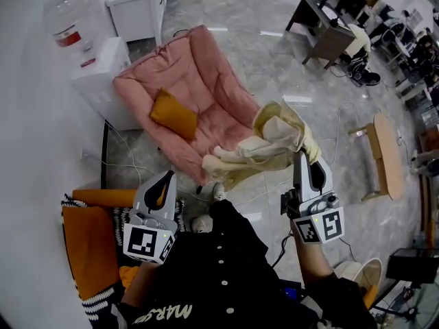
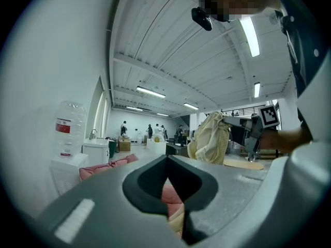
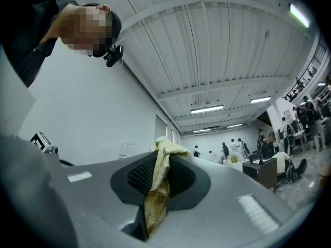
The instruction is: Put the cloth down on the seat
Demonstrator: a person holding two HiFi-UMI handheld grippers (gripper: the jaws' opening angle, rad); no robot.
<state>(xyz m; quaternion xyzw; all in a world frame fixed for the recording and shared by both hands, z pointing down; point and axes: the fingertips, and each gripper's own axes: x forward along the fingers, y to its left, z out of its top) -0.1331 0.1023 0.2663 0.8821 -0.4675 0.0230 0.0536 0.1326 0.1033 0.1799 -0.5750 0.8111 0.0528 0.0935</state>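
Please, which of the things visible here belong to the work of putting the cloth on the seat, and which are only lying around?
Belong to the job:
- cloth, pinched in the right tongs
- pink seat

Only lying about:
- orange cushion, resting on the seat
- water dispenser
- wooden bench
- white cabinet

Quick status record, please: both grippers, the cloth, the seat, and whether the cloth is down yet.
left gripper: shut, empty, held low at the left, short of the seat
right gripper: shut on the cloth
cloth: cream, bunched, hanging from the right gripper over the seat's front edge; cannot tell if its lower end touches
seat: pink, padded, tilted back
cushion: orange, lying on the seat
task state: cloth not yet released
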